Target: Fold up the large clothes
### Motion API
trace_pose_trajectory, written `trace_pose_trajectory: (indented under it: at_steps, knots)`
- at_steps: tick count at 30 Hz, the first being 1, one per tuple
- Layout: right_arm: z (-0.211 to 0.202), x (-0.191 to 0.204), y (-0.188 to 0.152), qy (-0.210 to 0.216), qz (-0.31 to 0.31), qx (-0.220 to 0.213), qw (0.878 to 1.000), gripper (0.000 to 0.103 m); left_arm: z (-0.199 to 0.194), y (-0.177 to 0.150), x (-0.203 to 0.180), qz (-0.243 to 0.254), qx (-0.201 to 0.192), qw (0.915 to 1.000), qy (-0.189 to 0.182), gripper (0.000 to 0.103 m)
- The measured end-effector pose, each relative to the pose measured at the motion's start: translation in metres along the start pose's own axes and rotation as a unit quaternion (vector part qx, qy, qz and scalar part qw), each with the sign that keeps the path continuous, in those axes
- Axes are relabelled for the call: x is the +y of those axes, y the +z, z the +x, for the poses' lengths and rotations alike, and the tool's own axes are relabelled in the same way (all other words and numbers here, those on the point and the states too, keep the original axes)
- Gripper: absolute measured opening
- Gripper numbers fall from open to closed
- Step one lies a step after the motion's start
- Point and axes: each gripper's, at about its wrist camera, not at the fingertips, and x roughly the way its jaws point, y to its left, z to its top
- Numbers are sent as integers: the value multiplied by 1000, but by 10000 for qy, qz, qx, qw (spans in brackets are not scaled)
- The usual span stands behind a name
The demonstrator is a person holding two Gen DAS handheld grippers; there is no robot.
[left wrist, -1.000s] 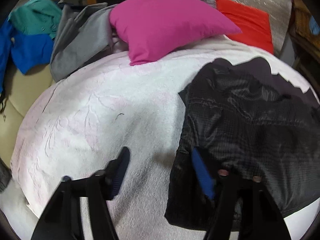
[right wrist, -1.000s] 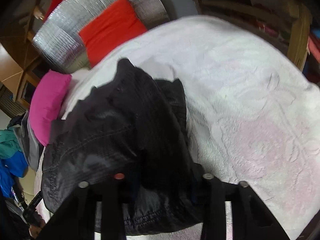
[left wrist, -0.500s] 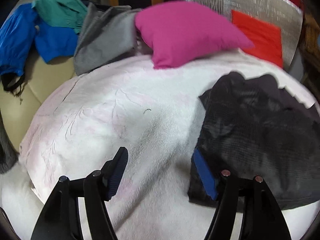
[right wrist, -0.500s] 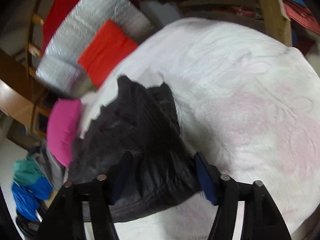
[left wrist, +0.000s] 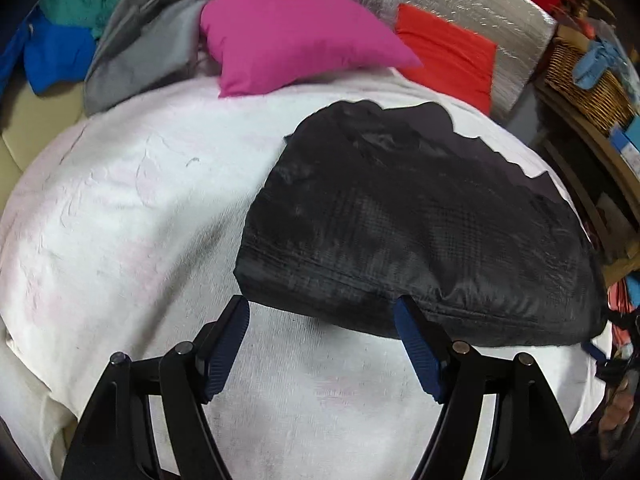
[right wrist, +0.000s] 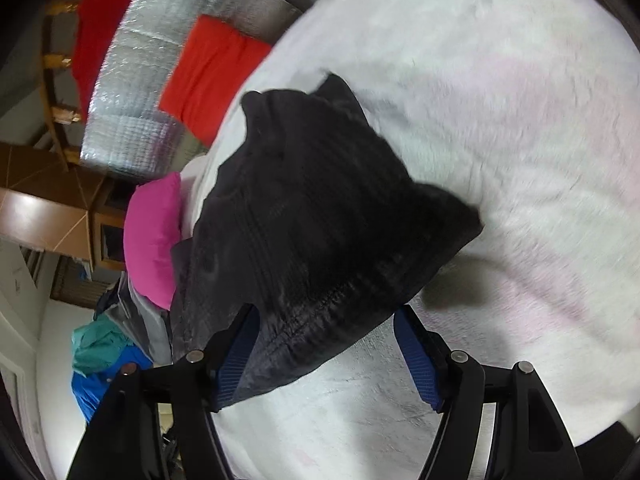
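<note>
Your left gripper (left wrist: 322, 318) points steeply down at the white blanket (left wrist: 132, 216), its jaws apart and opening; nothing is pinched between the blue pads (left wrist: 224, 354), and the near hem of the black garment (left wrist: 420, 220) lies just beyond the fingertips, the right-hand tip at its edge. That garment sits folded on the blanket, right of centre in this view, below the pink cushion (left wrist: 296, 34) and the red cushion (left wrist: 448, 52); a grey garment (left wrist: 144, 40) and blue and teal clothes (left wrist: 60, 36) are heaped at the far left. Your right gripper (right wrist: 326, 320) tilts down less steeply, rolled to one side; its jaws are opening too, wide apart, with a corner of the black garment (right wrist: 320, 216) draped between them and over the left pad; the right pad (right wrist: 418, 360) stands clear of the cloth, above bare blanket (right wrist: 500, 100).
</note>
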Motion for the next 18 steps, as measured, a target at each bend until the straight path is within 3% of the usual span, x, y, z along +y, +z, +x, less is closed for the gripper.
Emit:
trace_pose_trajectory:
  at_steps: [4, 8, 13, 18]
  knots:
    - [11, 0, -2, -48, 202, -112, 9997, 74, 14, 2, -1, -259, 280, 9991, 196, 76]
    - [14, 8, -3, -168, 75, -305, 9994, 74, 17, 2, -3, -481, 417, 9980, -32, 76]
    - [13, 12, -3, -223, -87, -423, 9988, 74, 14, 5, 3, -724, 246, 9968, -248, 76]
    - [17, 15, -3, -306, -200, -505, 9981, 71, 34, 6, 3, -945, 596, 9930, -384, 76]
